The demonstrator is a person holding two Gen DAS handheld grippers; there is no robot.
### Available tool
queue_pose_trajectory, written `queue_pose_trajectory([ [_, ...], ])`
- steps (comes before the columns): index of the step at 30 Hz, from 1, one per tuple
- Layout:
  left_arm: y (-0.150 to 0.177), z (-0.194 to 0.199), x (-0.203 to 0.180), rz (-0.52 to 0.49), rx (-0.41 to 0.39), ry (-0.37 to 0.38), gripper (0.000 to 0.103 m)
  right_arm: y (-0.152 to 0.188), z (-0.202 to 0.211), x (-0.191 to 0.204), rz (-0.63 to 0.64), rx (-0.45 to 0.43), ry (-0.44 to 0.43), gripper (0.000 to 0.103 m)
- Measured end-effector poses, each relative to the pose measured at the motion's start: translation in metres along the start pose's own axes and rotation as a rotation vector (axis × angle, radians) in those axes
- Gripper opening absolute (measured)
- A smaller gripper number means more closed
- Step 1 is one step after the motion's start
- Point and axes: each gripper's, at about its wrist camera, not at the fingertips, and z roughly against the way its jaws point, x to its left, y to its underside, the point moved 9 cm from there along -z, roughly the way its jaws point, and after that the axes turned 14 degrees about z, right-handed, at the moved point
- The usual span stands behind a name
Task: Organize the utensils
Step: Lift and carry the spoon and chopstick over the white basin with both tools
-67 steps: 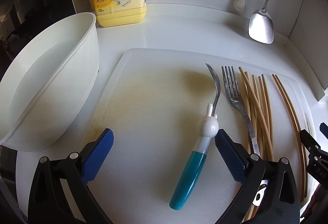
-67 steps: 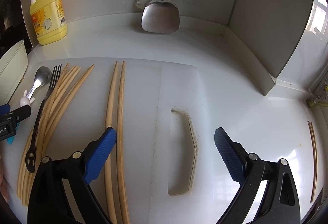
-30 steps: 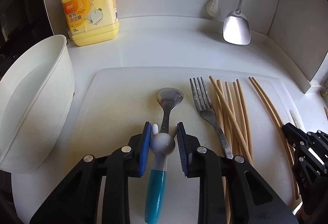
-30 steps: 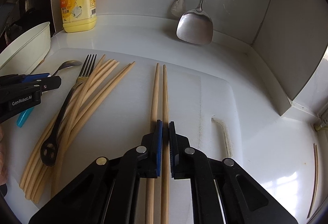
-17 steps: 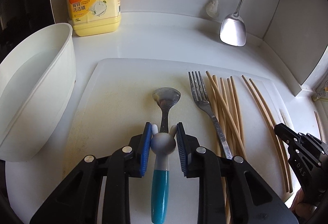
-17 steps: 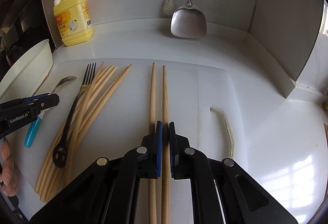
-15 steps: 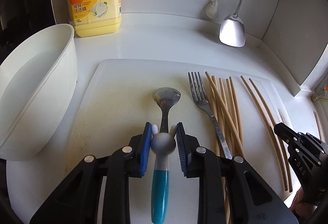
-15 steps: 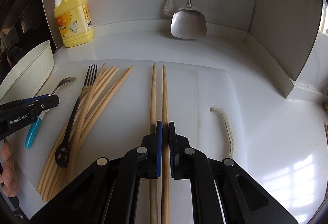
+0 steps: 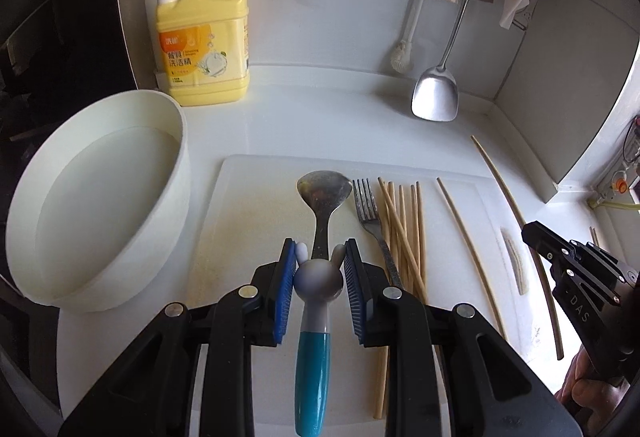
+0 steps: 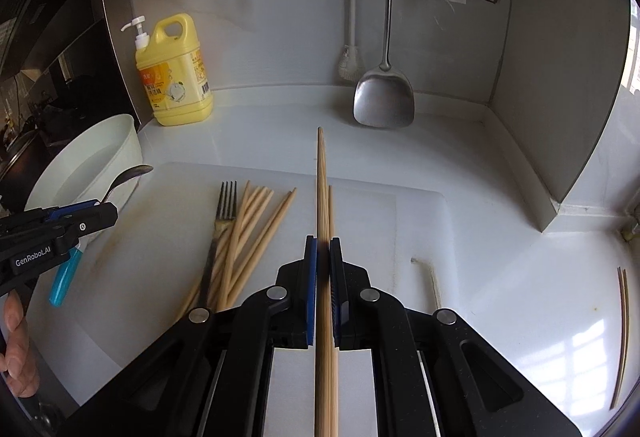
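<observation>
White kitchen desk (image 9: 320, 117) in a corner, cutting board (image 9: 248, 197) on it. Spoon (image 9: 320, 197), metal bowl with a teal plastic handle and rabbit-shaped collar, is clamped at that collar by the left gripper (image 9: 319, 279); fingers narrow around it. Light, stiff, probably bowl-heavy, so the collar looks like a fair hold. Right gripper (image 10: 323, 277) fingers pinch one chopstick (image 10: 321, 197) mid-length: thin, light, smooth, likely to pivot. Its mate (image 10: 331, 209) lies just beside on the board. Fork (image 9: 370, 213) and chopstick bundle (image 9: 404, 229) lie between. Bowl (image 9: 100, 197) far left.
</observation>
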Motion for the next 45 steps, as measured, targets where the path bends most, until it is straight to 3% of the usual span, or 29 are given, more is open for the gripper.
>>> queue_pose_trajectory([
  [8,-0.038,0.068,0.04,0.09,-0.08,-0.043,0.024,-0.056,0.033,0.043,0.083,-0.054,-0.093,0.006],
  [17,-0.085,0.097,0.154,0.153,-0.128,-0.125,0.024,-0.123,0.02,0.16,0.127,-0.099,-0.225,0.006],
  [23,-0.117,0.082,0.219,0.115,-0.115,-0.107,0.024,-0.164,-0.017,0.237,0.091,-0.079,-0.249,0.006],
  [30,-0.134,0.038,0.261,0.077,-0.041,-0.073,0.024,-0.185,-0.072,0.299,0.032,-0.016,-0.269,0.006],
  [45,-0.13,-0.031,0.288,0.121,0.032,-0.078,0.025,-0.171,-0.16,0.335,0.003,0.219,-0.333,0.006],
])
